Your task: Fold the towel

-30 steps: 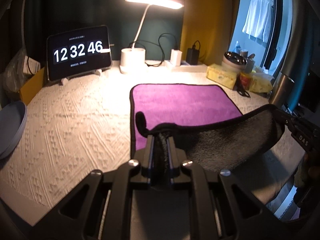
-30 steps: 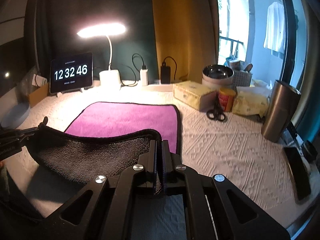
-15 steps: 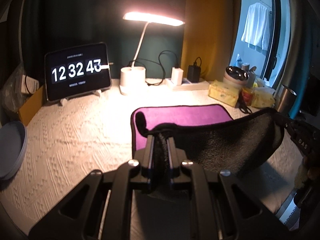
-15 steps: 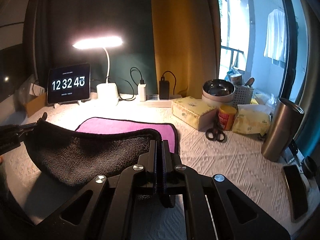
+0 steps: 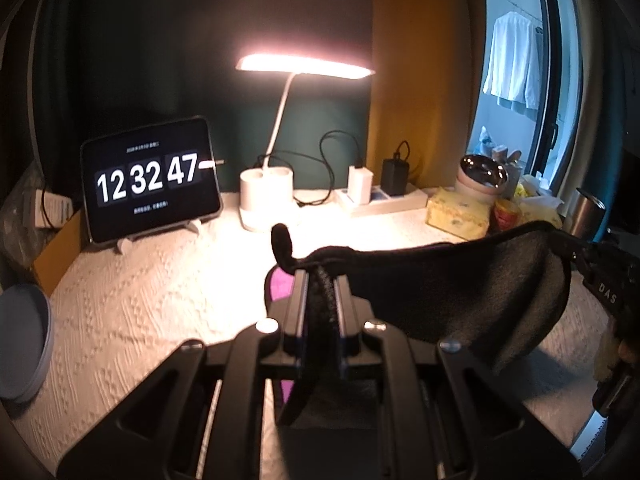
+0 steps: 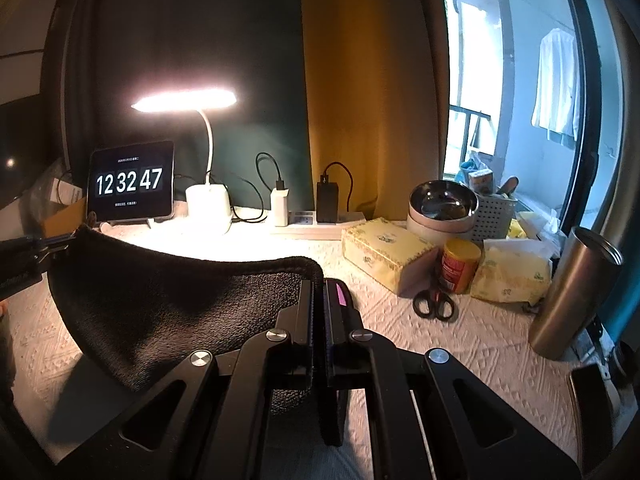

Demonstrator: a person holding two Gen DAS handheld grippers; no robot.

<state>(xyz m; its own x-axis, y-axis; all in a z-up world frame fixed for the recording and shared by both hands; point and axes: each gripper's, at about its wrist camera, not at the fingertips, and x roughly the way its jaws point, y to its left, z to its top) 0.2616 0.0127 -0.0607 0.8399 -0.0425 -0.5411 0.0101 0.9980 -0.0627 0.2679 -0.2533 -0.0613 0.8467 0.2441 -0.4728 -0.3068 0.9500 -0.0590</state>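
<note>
The towel (image 5: 460, 292) hangs in the air above the tabletop (image 5: 132, 304), stretched between the two grippers, its dark grey underside facing both cameras and sagging in a shallow curve between the held corners. Only slivers of its purple face show, one just left of the left gripper's fingers and one beside the right gripper's fingers (image 6: 342, 294).

The left gripper (image 5: 322, 280) has its fingers pressed together on one corner of the towel, a small black tab of hem sticking up just beyond the tips. The right gripper (image 6: 319, 292) is likewise clamped tight on the opposite corner, the cloth running from its fingers off to the left. In each view the other gripper appears at the far end of the lifted edge.

Behind the towel, along the back edge of the tabletop, stand a tablet clock (image 6: 131, 182) reading 12 32 47, a lit white desk lamp (image 6: 208, 204) and a power strip (image 6: 316, 226) with chargers plugged in. Toward the right edge sit a yellow tissue box (image 6: 384, 252), a steel bowl (image 6: 442, 204), a red-and-yellow can (image 6: 459, 266), black scissors (image 6: 434, 304) and a steel tumbler (image 6: 572, 292). A grey plate (image 5: 22, 344) lies at the left edge.
</note>
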